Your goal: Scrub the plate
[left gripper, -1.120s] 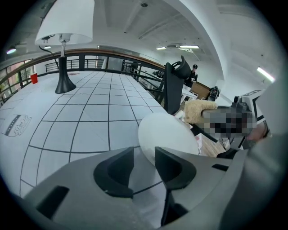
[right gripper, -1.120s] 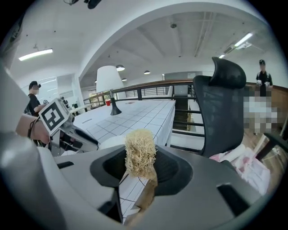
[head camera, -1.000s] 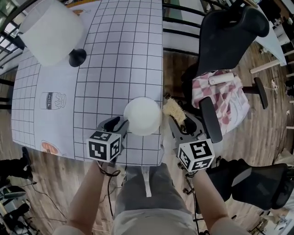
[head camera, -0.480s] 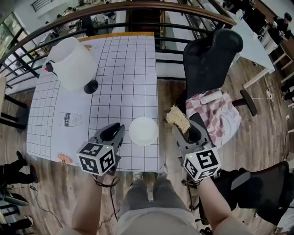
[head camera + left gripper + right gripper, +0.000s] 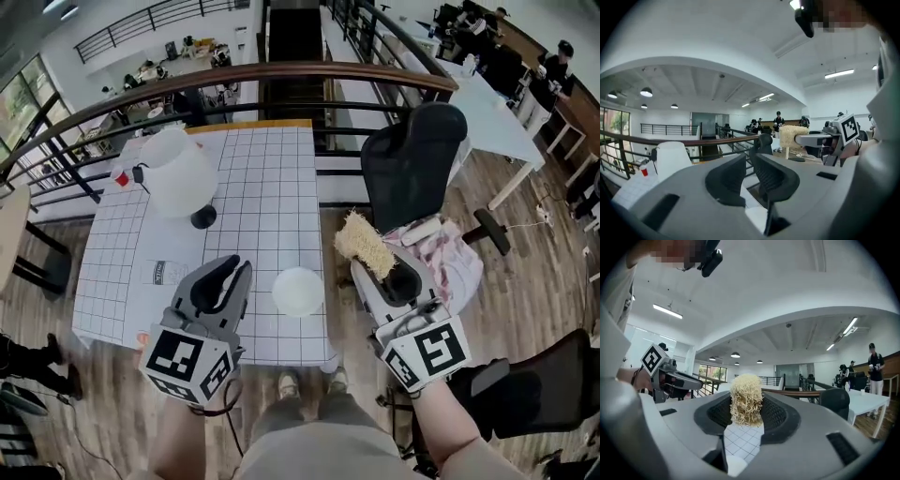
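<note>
1 plate (image 5: 298, 291) on table (image 5: 272, 178), 1 scrubber (image 5: 362, 244) in R gripper (image 5: 746, 409)

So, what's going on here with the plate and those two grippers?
A person holds a gripper in each hand, both up above the table. The right gripper is clamped on a scrubber. The left gripper holds nothing; its jaws have just been closing, with a gap between them. The plate lies on the table near its front edge, touched by neither gripper. No scrubbing is under way.
</note>
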A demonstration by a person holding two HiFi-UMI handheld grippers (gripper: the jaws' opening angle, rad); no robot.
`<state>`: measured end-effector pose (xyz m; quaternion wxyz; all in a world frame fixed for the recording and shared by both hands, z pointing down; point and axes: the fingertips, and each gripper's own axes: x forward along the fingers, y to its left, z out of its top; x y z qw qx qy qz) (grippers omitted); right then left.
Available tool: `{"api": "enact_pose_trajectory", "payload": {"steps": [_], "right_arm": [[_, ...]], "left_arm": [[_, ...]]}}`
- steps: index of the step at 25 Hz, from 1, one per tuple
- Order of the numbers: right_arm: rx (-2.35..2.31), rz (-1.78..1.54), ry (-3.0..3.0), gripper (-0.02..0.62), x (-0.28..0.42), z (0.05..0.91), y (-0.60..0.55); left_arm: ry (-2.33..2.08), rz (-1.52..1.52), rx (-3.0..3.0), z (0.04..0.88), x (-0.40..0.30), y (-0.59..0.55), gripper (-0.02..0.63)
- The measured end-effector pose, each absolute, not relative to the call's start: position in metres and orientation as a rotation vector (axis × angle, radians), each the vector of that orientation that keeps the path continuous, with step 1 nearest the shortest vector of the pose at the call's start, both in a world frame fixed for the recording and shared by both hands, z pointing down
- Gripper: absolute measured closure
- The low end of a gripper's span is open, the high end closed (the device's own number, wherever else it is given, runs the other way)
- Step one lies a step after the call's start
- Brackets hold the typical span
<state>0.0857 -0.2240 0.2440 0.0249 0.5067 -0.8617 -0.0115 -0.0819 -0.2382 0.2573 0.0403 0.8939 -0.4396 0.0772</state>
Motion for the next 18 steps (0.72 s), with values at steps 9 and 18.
{"api": "enact_pose_trajectory", "payload": {"steps": [9,18], "right_arm": [[1.57,-0.223,-2.872,0.442,0.073,0.135,-0.169],[1.489,-0.356,-2.856,0.442,0.064,0.121,-0.124]], "left_arm": [[-1.455,-0.002,2.88,0.168,-0.088,-0.187,0.566],[-1.646,-0.013,2.915,0.162,-0.085,-0.151,0.581]]}}
